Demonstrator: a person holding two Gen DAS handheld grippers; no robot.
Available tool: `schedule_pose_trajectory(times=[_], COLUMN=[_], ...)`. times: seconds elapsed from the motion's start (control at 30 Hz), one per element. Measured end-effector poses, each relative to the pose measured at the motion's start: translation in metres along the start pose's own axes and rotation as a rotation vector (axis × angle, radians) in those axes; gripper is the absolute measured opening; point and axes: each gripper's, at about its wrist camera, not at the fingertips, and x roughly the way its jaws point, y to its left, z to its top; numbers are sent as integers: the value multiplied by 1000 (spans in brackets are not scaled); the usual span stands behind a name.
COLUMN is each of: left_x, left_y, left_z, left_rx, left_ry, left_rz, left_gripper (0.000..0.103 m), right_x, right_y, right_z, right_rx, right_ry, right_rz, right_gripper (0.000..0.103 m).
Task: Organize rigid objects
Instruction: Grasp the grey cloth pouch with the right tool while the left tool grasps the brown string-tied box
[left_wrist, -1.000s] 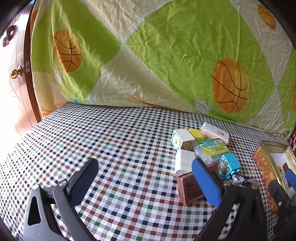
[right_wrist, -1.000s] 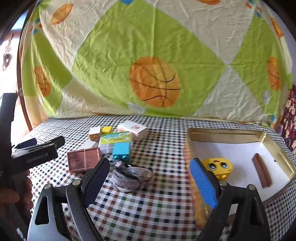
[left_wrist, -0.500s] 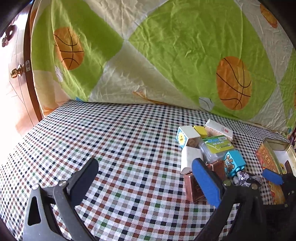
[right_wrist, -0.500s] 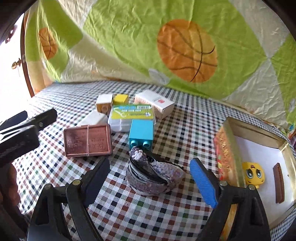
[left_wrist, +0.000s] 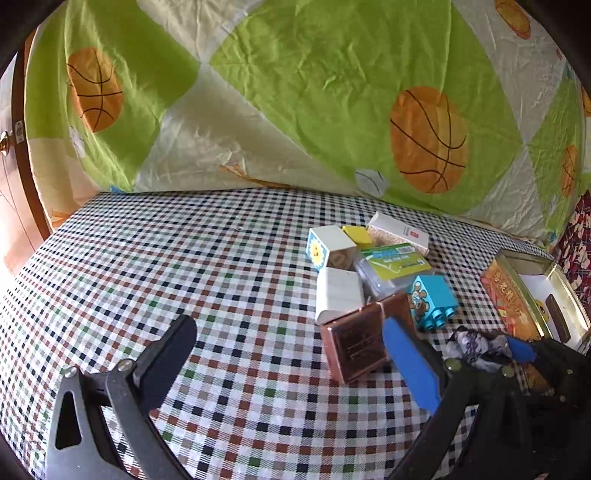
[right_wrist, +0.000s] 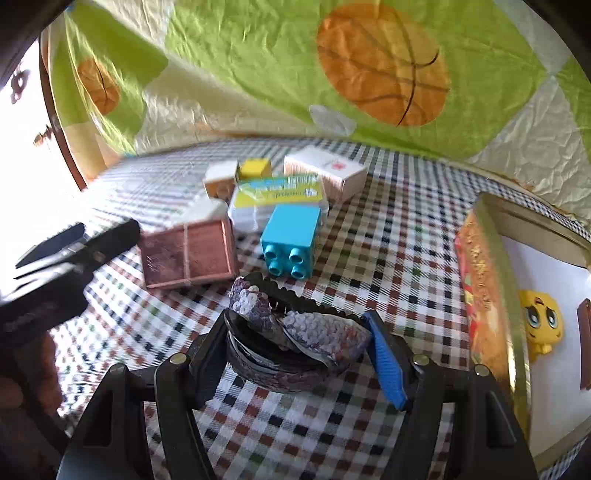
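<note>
A sequinned grey hair clip (right_wrist: 295, 332) lies on the checked tablecloth, between the two fingers of my right gripper (right_wrist: 295, 339), which stands around it with both pads against its sides. It also shows in the left wrist view (left_wrist: 476, 345). Behind it lie a copper box (right_wrist: 188, 254), a blue toy brick (right_wrist: 291, 240), a green-labelled clear box (right_wrist: 277, 199), a white box (right_wrist: 325, 173) and small cubes (right_wrist: 255, 168). My left gripper (left_wrist: 291, 354) is open and empty, left of the copper box (left_wrist: 354, 343).
An open gold tin (right_wrist: 491, 280) at the right holds a yellow toy (right_wrist: 541, 321) and a brown comb (right_wrist: 585, 343). A basketball-print sheet (left_wrist: 295, 92) hangs behind the table. A wooden door (left_wrist: 14, 177) is at the far left.
My right gripper has moved forward and down onto the hair clip and its fingers have narrowed around it. My left gripper has shifted slightly; the objects look nearer.
</note>
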Motion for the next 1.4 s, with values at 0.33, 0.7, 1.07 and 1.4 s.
schedule_pose_trajectory(times=[0.33,0.7,1.07,1.4], left_x=[34,44,19,1], left_y=[-42,-46,-32,-28], left_z=[2,-3,-11,-5], left_rx=[12,-66,-123,-116], left_ry=[125,173,111,-37], left_rz=[-37,-134,-201,-96], left_gripper=[91,30,16,16], right_x=[-41,-39,-36,-57], right_y=[-4,-16,-23,-30], right_z=[1,7,5,4], right_rx=[-11,33,76,119], right_ry=[-240,-250,-247,-349], right_rz=[-220,-212,-205,-194], right_gripper=[71,71,71,71])
